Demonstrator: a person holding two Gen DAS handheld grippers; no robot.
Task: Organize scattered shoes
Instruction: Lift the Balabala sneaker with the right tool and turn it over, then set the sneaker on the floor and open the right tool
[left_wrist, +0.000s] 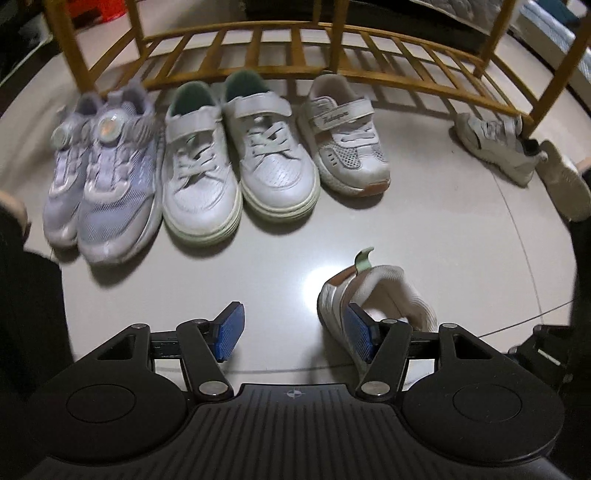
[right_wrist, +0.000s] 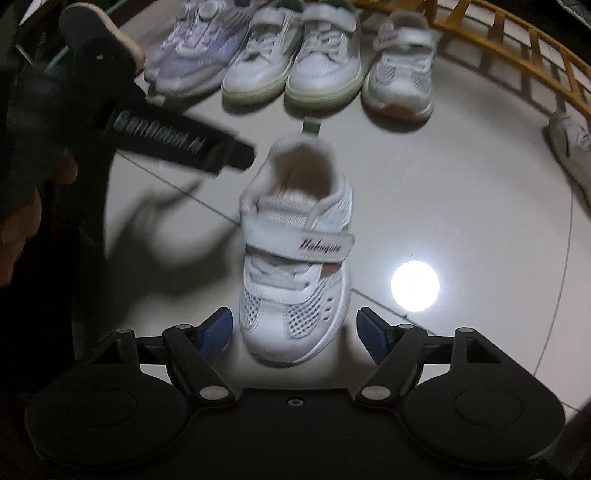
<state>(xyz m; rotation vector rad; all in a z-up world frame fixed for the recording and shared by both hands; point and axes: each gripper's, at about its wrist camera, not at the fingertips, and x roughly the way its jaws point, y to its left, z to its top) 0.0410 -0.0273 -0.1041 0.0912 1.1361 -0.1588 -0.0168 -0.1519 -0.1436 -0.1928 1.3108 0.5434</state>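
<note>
Shoes line a pale tiled floor (left_wrist: 424, 236) in front of a yellow wooden rack (left_wrist: 280, 51): a lavender pair with dial closures (left_wrist: 107, 177) at the left, a white laced pair with pale green soles (left_wrist: 240, 162) beside it, then a single white mesh strap shoe (left_wrist: 343, 140) with a tan sole edge, all toes pointing away from the rack. Its apparent mate, a loose strap shoe (right_wrist: 295, 266), sits apart on the open floor, upright, its toe between the spread blue pads of the right gripper (right_wrist: 295, 332), whose jaws stand wide open on either side without touching it. In the left wrist view the same shoe's heel and collar (left_wrist: 376, 302) show just beside the right-hand pad of the left gripper (left_wrist: 295, 332), also wide open; whether that pad touches the heel cannot be told. Another white sneaker (left_wrist: 498, 147) lies tilted against the rack's far leg, well apart from the row. A ceiling light's reflection (right_wrist: 415, 286) glares on the tiles near the loose shoe. The left gripper's dark body (right_wrist: 166, 136) is blurred at the right wrist view's left.
</note>
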